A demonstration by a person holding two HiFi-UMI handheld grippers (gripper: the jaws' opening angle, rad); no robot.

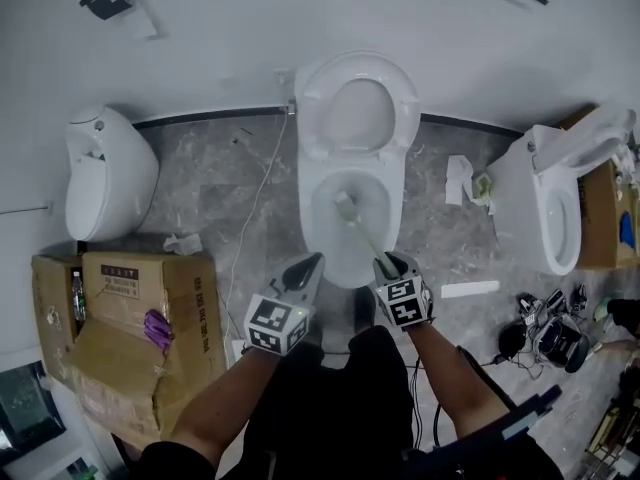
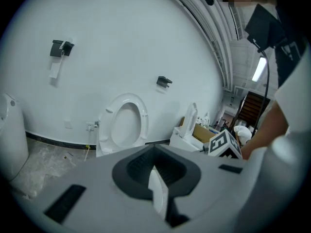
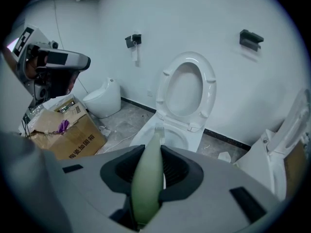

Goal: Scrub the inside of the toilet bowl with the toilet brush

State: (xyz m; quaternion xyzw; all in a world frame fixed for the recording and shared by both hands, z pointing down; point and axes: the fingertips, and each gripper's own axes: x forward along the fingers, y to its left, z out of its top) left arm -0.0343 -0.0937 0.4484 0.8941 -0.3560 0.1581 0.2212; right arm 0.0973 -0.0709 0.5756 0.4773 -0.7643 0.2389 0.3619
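Forearms (image 1: 228, 396) reach up from the bottom of the head view, each ending in a hand-held gripper. The right hand-held gripper (image 1: 386, 266) pinches the pale green handle of the toilet brush (image 1: 362, 233), jaws pressed against it. The left hand-held gripper (image 1: 309, 264) hangs just beside the near rim, its jaws pressed together on nothing. Beyond them the brush slants down into the toilet bowl (image 1: 318, 230), its bristled head inside the basin. Farther back the seat (image 1: 312, 103) stands raised against the white wall (image 1: 300, 8).

Site: unfinished fixture-testing room.
You face centre toilet (image 1: 350, 168), left toilet (image 1: 105, 173), right toilet (image 1: 545, 203) along one wall (image 1: 300, 8), cardboard box (image 1: 130, 328) alongside.
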